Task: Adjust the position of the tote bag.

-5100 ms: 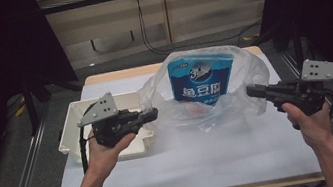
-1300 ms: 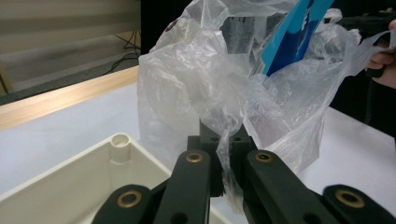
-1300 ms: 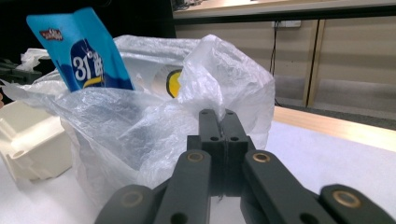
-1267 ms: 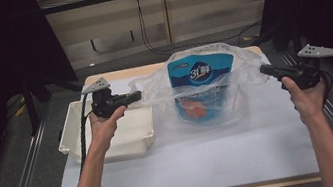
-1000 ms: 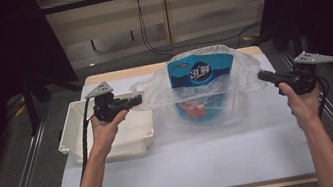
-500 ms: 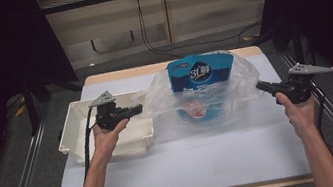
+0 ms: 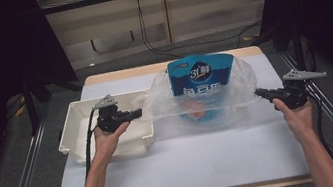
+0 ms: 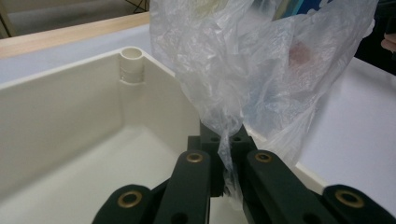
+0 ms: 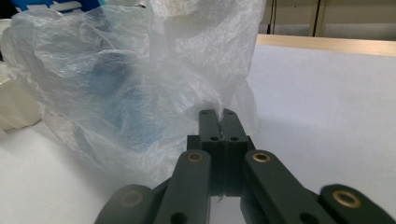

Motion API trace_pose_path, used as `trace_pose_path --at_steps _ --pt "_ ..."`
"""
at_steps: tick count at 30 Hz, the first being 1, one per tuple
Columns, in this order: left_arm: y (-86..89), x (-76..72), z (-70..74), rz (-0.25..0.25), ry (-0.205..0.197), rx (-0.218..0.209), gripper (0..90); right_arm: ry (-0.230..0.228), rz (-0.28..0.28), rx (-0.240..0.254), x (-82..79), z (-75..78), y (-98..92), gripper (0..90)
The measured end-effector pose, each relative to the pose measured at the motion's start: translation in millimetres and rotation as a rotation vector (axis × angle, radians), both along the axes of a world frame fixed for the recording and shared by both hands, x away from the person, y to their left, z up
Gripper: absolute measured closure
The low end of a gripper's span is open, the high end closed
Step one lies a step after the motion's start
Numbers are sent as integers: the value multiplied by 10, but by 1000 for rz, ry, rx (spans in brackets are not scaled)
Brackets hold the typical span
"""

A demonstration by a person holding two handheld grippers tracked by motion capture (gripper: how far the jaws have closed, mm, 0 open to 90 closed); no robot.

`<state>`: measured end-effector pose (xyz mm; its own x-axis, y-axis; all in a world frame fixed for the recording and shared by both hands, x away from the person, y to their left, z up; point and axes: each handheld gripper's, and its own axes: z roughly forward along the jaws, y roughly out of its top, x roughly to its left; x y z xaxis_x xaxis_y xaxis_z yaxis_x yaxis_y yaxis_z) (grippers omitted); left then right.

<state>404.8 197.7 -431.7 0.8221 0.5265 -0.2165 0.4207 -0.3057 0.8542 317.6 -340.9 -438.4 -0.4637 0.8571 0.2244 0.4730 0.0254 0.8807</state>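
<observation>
a clear plastic bag (image 7: pixel 206 98) is sitting on the white desk (image 7: pixel 195 160), near its far middle, stretched wide between the two grippers so that its mouth is gaping open. the film is thin, crinkled and see-through. inside it a blue pouch (image 7: pixel 201 74) with white lettering is standing upright, and something orange-pink (image 7: pixel 196 110) is lying low in the bag in front of the pouch; what it is cannot be told. in the left gripper view the bag (image 8: pixel 261 70) is hanging in loose folds beside the corner of a white plastic bin (image 8: pixel 70 140).

the left gripper (image 7: pixel 138 112) is reaching over the right wall of the white plastic bin (image 7: pixel 77 133) and its jaws are closed tight on a gathered strip of the bag's left edge; the left gripper (image 8: pixel 229 144) is pinching the film between its pads. the right gripper (image 7: pixel 258 92) is hovering over the desk's right side, jaws likewise squeezed together on the bag's right edge; in the right gripper view, the right gripper (image 9: pixel 218 119) is showing only a thin seam between its pads, with the bag (image 9: pixel 130 84) bunching up just behind its tips.
</observation>
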Motion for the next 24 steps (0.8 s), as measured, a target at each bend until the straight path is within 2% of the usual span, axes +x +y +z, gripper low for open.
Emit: trace_pose_path --at_steps 4,7,14,20,24 --pt "-18 26 -62 4 18 7 899 25 -4 -12 28 -80 6 900" --pt "-37 16 -70 0 14 29 899 42 5 -25 53 -115 22 900" --pt "-64 4 -87 -8 16 43 899 90 -10 -92 96 -220 28 900" --pt "-66 -9 -84 -12 16 41 898 116 -9 -105 86 -278 12 900" --pt "-95 -30 -81 -20 12 55 898 151 -13 -131 108 -372 9 900"
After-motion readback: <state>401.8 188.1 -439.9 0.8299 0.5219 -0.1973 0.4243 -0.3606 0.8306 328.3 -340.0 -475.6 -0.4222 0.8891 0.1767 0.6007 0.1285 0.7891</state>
